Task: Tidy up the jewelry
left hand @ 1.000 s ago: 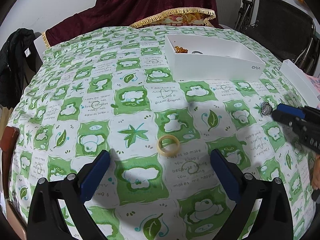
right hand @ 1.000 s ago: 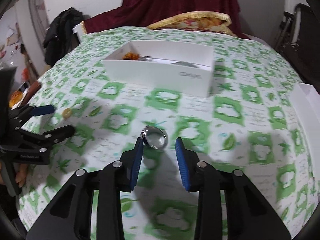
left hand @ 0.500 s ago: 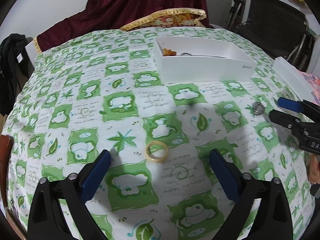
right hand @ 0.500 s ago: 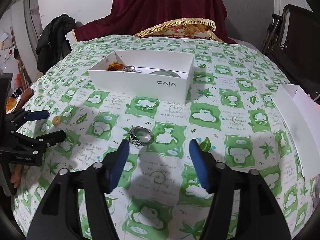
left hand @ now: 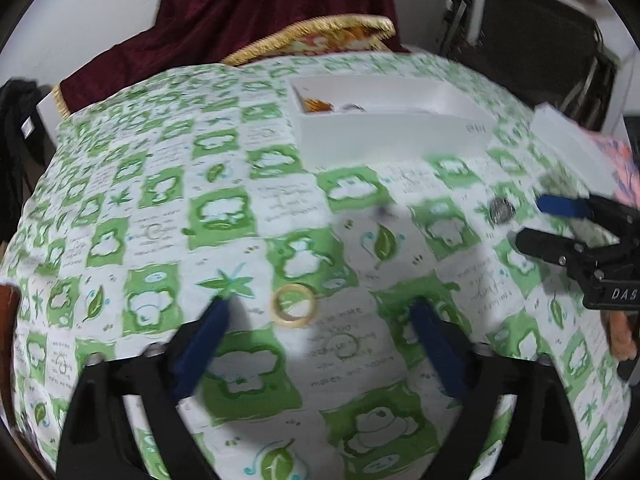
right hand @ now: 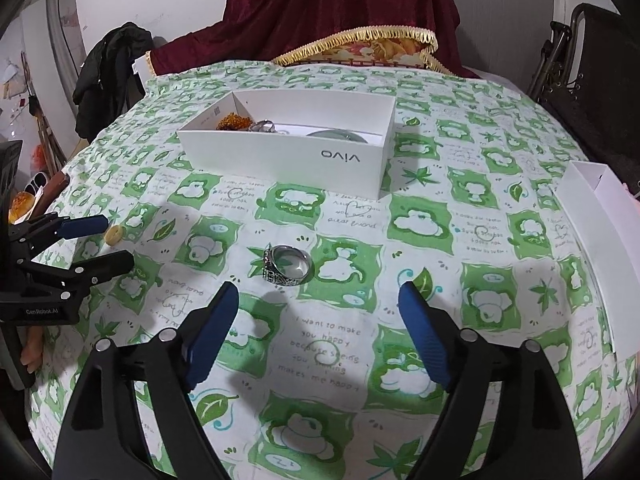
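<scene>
Your white box (right hand: pixel 288 160) sits upper centre of the right view, jewelry inside, hard to make out. Your right gripper (right hand: pixel 316 292) is opening, empty; the silver ring (right hand: pixel 287 266) lies just beyond its tips. Your left gripper (left hand: pixel 318 308) is spread around the cream ring (left hand: pixel 294 306), apparently untouched

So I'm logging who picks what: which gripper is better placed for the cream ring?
Left. The cream ring lies on the tablecloth just ahead of the wide-open left gripper. The right gripper, jaws opening, faces the silver ring instead.
</scene>
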